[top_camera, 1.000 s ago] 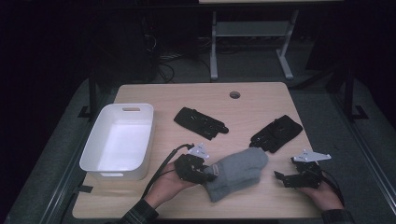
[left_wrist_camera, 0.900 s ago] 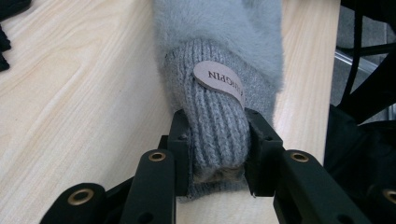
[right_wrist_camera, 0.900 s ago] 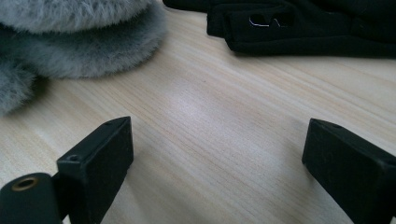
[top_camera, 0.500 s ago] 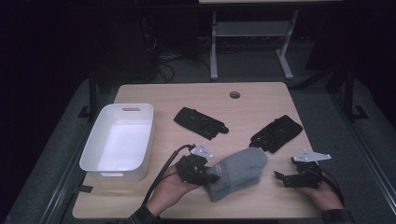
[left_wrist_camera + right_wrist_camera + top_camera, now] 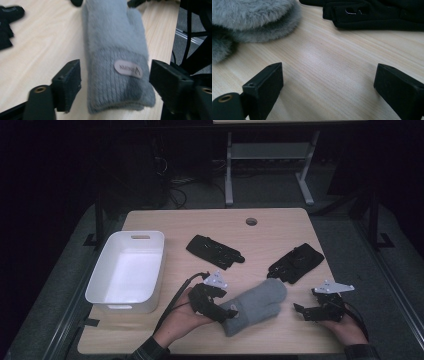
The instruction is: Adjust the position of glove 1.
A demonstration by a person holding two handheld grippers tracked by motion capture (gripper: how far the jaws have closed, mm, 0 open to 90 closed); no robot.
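Observation:
A grey fuzzy mitten (image 5: 257, 302) lies flat on the wooden table near the front edge. Its ribbed cuff with an oval label (image 5: 128, 69) sits between the jaws of my left gripper (image 5: 227, 312). Those jaws have just been opening and now stand wide on either side of the cuff, with gaps and no pressure on it, as the left gripper view (image 5: 115, 85) shows. My right gripper (image 5: 302, 311) rests low on the table to the right of the mitten. It is open, with bare wood between its jaws (image 5: 328, 82), and the mitten's tip (image 5: 249, 17) lies ahead to its left.
Two black gloves lie farther back, one at the centre (image 5: 215, 251) and one at the right (image 5: 296, 262). A white tub (image 5: 97, 287) stands at the left side of the table. A cable hole (image 5: 251, 221) sits near the far edge.
The left gripper's jaws have spread apart at the mitten's cuff. The mitten and the right gripper lie where they were.

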